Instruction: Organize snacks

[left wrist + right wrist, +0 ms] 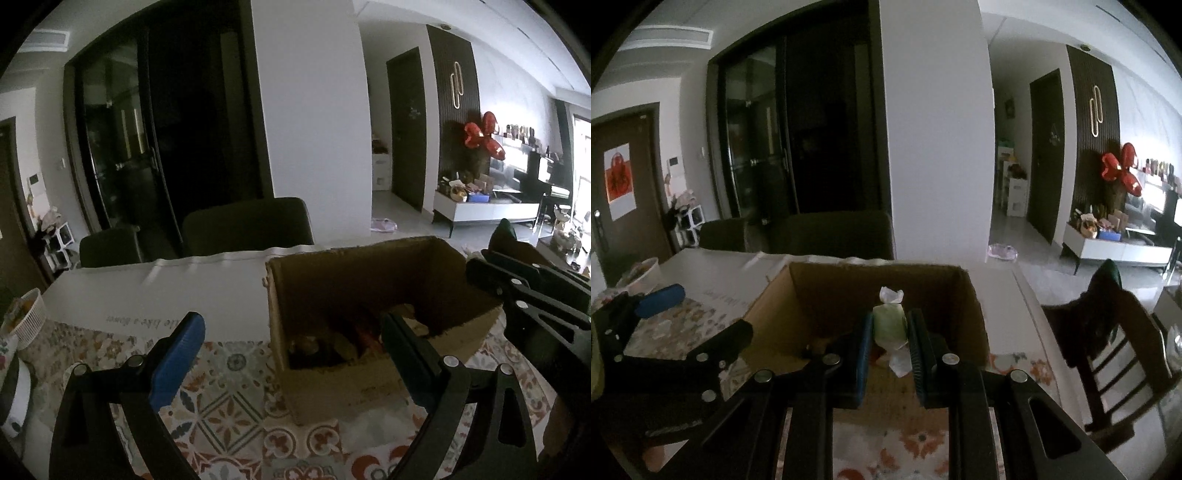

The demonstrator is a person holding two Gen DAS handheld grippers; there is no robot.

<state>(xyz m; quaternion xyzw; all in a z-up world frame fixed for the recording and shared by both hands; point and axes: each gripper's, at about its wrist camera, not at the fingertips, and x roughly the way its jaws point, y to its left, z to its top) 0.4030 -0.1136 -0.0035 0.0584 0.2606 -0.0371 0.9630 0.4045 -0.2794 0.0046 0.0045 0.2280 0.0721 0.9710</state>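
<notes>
An open cardboard box (332, 384) stands on the patterned tablecloth; several snacks (354, 343) lie in its bottom. My left gripper (291, 358) is open and empty, its fingers straddling the box's near left corner. In the right wrist view my right gripper (890, 332) is shut on a pale green wrapped snack (889, 325) with a twisted clear wrapper, held over the box's (975, 332) near edge. The right gripper also shows at the right of the left wrist view (524, 295). The left gripper shows at the left of the right wrist view (661, 295).
A white basket (29, 317) sits at the table's left edge. A white sheet with print (166, 291) covers the far table. Dark chairs (247, 225) stand behind the table; a wooden chair (1108, 343) stands at the right.
</notes>
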